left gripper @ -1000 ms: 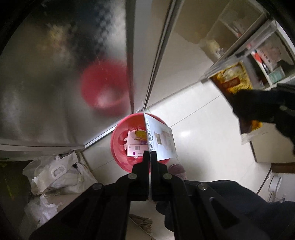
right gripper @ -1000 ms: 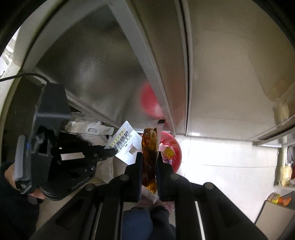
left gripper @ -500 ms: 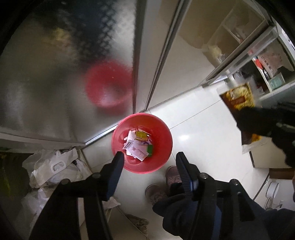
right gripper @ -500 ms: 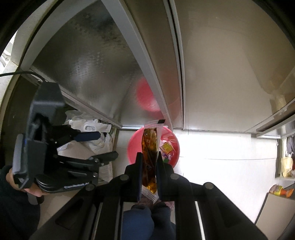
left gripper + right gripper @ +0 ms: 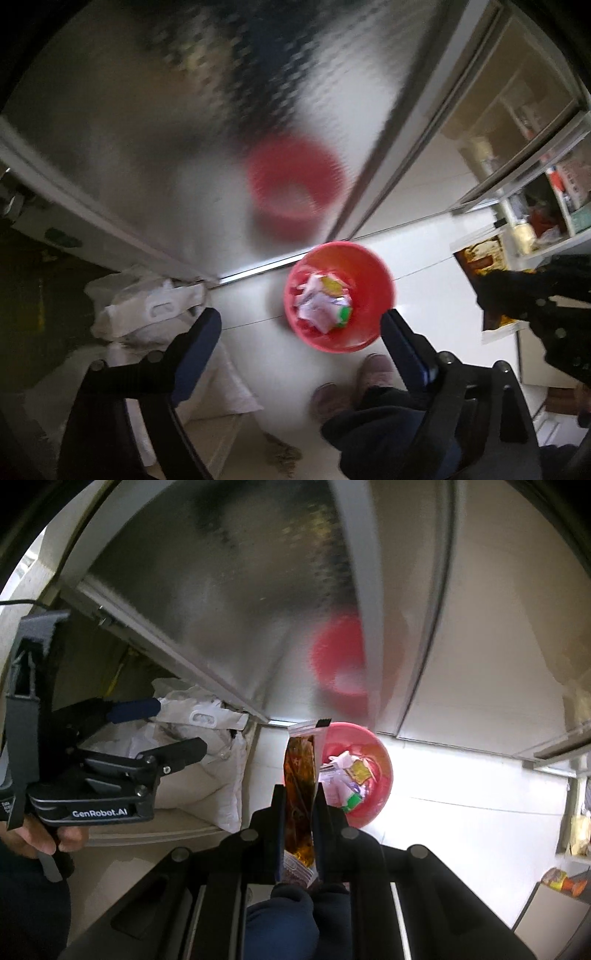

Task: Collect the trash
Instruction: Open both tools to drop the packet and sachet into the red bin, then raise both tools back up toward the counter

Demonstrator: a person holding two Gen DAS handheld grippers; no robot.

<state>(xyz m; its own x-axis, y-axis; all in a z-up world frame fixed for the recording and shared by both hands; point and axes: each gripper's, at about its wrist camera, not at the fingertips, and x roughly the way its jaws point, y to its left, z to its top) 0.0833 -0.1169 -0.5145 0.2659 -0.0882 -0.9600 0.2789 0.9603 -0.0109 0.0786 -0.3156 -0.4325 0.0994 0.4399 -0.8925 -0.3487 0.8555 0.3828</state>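
A red bin [image 5: 373, 266] stands on the white floor below me, holding several paper scraps and wrappers [image 5: 321, 302]. My left gripper [image 5: 299, 323] hangs high over it; its jaws are opening wide and nothing is between them. From the right wrist view, the left gripper [image 5: 166, 729] is off to the left of the bin [image 5: 380, 771]. My right gripper [image 5: 299, 792] is shut on a brown-orange snack wrapper [image 5: 299, 760], which stands upright just left of the bin's rim. That wrapper [image 5: 480, 258] and the right gripper [image 5: 517, 302] also show in the left wrist view.
A ribbed metal door [image 5: 184, 129] behind the bin mirrors it as a red blur. White plastic bags [image 5: 147, 314] lie left of the bin. The person's slippers [image 5: 369, 373] are just in front of it. Open shelves [image 5: 535, 192] stand at the right.
My left gripper went from shut on a white card to wide open; the card now lies in the bin. The left gripper rose and shifted left. The right gripper carried its wrapper closer to the bin.
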